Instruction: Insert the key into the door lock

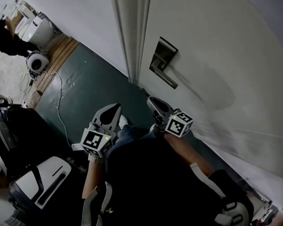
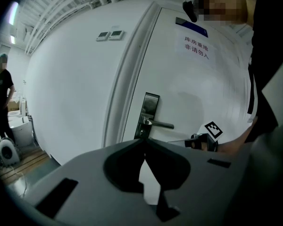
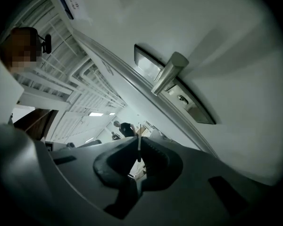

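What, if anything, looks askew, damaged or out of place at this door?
Nothing stands out. The lock plate sits straight on the door, its lever handle level and the keyhole unblocked. The right gripper pinches a thin key, short of the plate.

All three views toward door lock (image 1: pixel 161 55)
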Demonstrator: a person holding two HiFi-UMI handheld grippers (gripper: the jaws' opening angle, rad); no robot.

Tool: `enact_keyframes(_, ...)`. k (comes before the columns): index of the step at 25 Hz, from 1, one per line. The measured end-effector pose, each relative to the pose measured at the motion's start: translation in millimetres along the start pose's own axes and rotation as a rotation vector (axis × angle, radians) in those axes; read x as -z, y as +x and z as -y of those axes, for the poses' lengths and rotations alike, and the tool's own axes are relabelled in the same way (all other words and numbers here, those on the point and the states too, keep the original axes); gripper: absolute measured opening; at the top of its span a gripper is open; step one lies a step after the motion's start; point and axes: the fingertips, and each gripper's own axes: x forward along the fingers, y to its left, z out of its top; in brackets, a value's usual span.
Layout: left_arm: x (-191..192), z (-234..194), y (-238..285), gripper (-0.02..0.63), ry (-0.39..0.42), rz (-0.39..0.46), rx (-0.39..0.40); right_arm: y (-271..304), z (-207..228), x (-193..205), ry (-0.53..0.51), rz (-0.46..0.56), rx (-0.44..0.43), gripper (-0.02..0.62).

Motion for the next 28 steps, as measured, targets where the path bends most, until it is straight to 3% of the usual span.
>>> enact_keyframes(11, -3, -60, 4, 0.009, 0.021, -0.032, 0.121, 43, 34, 2, 0.274, 0.218, 0.120, 0.032)
enact_keyframes(28, -10, -117, 9, 0.009, 0.030, -0.050, 0.237, 54, 75, -20, 0.488, 0.531, 0.268, 0.032)
